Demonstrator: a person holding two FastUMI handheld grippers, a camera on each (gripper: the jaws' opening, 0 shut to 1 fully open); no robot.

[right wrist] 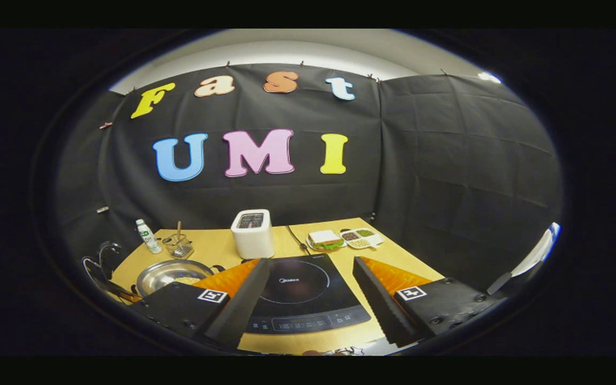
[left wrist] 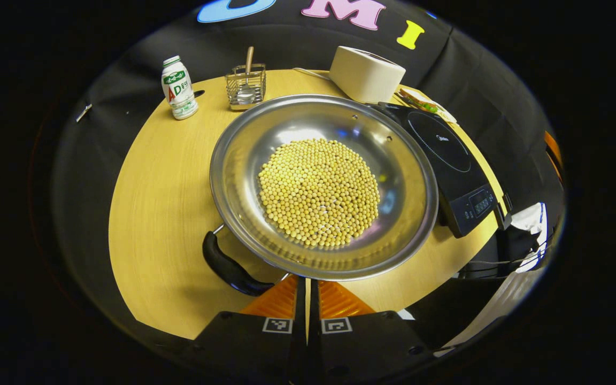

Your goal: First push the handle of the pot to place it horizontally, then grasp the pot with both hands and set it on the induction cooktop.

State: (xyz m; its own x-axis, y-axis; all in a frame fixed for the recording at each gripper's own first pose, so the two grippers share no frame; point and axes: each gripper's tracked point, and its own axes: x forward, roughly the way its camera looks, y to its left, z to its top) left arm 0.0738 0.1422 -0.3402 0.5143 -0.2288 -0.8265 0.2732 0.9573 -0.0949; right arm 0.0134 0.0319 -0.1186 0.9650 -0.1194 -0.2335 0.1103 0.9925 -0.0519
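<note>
A steel pot [left wrist: 393, 160] holding a heap of yellow beans [left wrist: 318, 192] sits mid-table in the left gripper view. Its black handle [left wrist: 230, 267] sticks out at the lower left of the rim. My left gripper [left wrist: 307, 297] is shut, its orange fingers pressed together just below the pot's near rim and right of the handle. The black induction cooktop [left wrist: 439, 144] lies to the pot's right. In the right gripper view my right gripper [right wrist: 310, 263] stands wide open above the cooktop [right wrist: 297, 291], with the pot [right wrist: 171, 272] off to the left.
At the table's back stand a white-and-green bottle [left wrist: 178, 88], a wire basket with a spoon [left wrist: 245, 85] and a white box-shaped appliance [left wrist: 367, 72]. A plate with a sandwich [right wrist: 325, 239] and a small food tray [right wrist: 361, 238] lie behind the cooktop. The round wooden table [left wrist: 163, 214] ends close to the pot's near side.
</note>
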